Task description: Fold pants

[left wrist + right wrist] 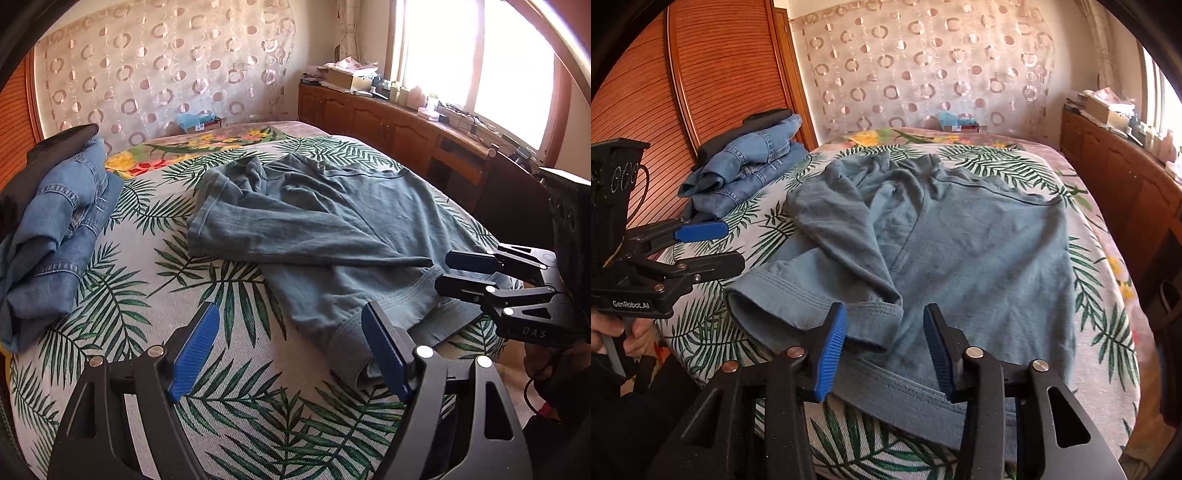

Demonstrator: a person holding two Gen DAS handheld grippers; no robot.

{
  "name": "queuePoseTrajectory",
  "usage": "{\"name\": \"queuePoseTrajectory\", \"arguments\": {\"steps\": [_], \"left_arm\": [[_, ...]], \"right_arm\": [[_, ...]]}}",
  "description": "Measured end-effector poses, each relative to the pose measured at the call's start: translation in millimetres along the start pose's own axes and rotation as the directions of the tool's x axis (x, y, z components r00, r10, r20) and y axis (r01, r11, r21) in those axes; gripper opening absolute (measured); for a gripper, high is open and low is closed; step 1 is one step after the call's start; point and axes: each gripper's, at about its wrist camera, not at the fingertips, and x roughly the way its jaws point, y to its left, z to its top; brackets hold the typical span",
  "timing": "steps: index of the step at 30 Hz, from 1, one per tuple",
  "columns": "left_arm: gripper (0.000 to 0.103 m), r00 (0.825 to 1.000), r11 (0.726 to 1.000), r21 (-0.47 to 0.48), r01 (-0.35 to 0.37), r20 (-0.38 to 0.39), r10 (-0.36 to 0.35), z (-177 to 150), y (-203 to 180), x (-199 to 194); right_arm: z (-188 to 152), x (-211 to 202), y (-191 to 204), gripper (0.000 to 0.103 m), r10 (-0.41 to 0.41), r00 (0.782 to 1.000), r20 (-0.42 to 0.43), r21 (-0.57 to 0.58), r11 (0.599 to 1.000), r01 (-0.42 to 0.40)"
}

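Grey-blue pants point(325, 221) lie rumpled on the leaf-print bed cover point(147, 266), one leg crossed over the other. They fill the middle of the right wrist view point(960, 240). My left gripper point(291, 354) is open and empty, hovering at a leg cuff near the bed's front edge; it also shows at the left of the right wrist view point(720, 247). My right gripper point(884, 350) is open and empty, just above the leg cuffs, and appears at the right of the left wrist view point(443, 273).
A pile of folded jeans point(55, 229) sits at the bed's left side, also in the right wrist view point(746, 170). A wooden cabinet point(388, 122) with clutter runs under the window on the right. A wooden wardrobe point(720, 74) stands left.
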Motion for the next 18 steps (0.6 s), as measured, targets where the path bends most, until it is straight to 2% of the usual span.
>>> {"name": "queuePoseTrajectory", "arguments": {"steps": [8, 10, 13, 18], "left_arm": [[0.080, 1.000, 1.000, 0.001, 0.003, -0.004, -0.003, -4, -1, 2], [0.080, 1.000, 1.000, -0.003, 0.004, -0.006, -0.004, -4, 0, 2], [0.080, 1.000, 1.000, -0.005, 0.000, -0.005, 0.000, -4, 2, 2], [0.080, 1.000, 1.000, -0.004, -0.003, 0.002, 0.003, -3, 3, 0]], "right_arm": [[-1, 11, 5, 0.040, -0.009, 0.999, -0.033, 0.000, 1.000, 0.009], [0, 14, 10, 0.025, -0.003, 0.999, -0.037, -0.014, 1.000, 0.002], [0, 12, 13, 0.012, -0.001, 1.000, -0.030, -0.030, 1.000, 0.000], [1, -2, 13, 0.010, 0.016, 1.000, 0.011, -0.042, 0.999, -0.016]]}}
